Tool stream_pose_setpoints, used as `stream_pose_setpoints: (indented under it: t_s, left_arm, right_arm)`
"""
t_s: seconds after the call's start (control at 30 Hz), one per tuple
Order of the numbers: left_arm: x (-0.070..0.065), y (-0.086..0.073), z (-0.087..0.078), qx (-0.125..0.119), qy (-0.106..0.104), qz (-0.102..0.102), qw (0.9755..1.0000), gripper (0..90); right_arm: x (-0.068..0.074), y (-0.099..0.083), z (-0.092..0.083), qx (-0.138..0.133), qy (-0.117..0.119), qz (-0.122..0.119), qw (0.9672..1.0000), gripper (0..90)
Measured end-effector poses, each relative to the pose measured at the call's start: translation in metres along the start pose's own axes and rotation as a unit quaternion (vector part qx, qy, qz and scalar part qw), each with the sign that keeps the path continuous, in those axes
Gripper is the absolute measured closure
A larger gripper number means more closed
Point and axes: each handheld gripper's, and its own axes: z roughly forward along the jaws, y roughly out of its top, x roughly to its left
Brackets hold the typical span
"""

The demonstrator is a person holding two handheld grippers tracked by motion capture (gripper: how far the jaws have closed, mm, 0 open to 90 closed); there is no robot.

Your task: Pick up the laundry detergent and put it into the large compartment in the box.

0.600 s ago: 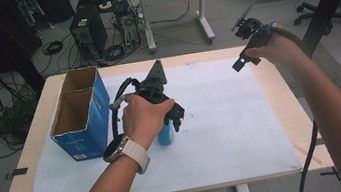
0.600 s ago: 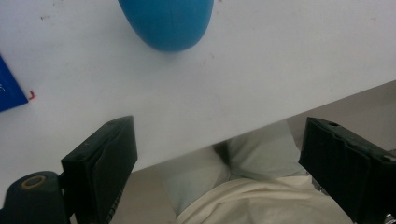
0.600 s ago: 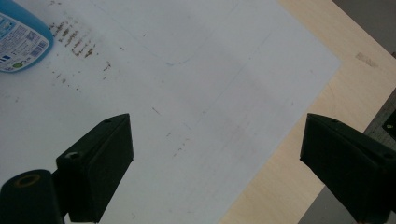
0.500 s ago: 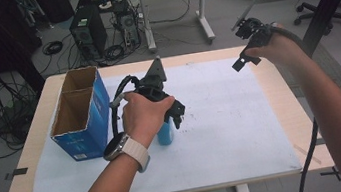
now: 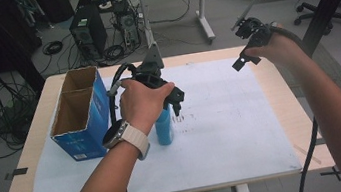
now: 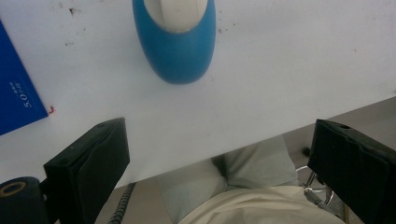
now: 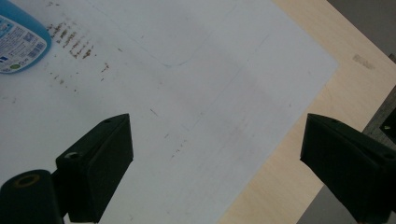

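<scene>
Counter [image 5: 274, 127]: pale wood top, most of it covered by a white sheet [image 5: 232, 117] with faint dark specks near the middle. Box [image 5: 79, 114]: blue cardboard, open at the top, two compartments, both apparently empty; stands on the sheet toward the left edge. Bottle [image 5: 165, 127]: blue plastic with a white neck, upright on the sheet, just right of the box and apart from it; long axis vertical; a printed label shows on its side in the right gripper view [image 7: 21, 44]. Left gripper [image 5: 175, 101]: held directly above the bottle, pointing down at the sheet; in the left gripper view its jaws stand wide apart with nothing between them, and the bottle [image 6: 176, 37] sits ahead of them rather than inside the gap, so a descent onto the bottle likely calls for a small shift toward it first. Right gripper [image 5: 240, 62]: raised over the far right part of the counter, well apart from the bottle, jaws spread and empty. Judgement: the left hand [image 5: 141, 102] is much the nearer of the two, and the bottle lies below and just beyond its jaws.
</scene>
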Motion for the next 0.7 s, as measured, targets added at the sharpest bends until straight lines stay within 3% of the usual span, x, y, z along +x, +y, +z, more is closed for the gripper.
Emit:
stream_pose_setpoints:
  t_s: [0.4,0.7]
  left_arm:
    - [0.004,0.011,-0.004,-0.007,-0.011,-0.002,0.9999,5.9]
    - [0.007,0.024,0.003,-0.010,-0.003,-0.009,0.9999,5.9]
  right_arm:
    - [0.000,0.002,0.003,0.004,0.000,-0.002,1.0000,9.2]
    - [-0.002,0.002,0.004,0.004,-0.002,0.001,1.0000,8.8]
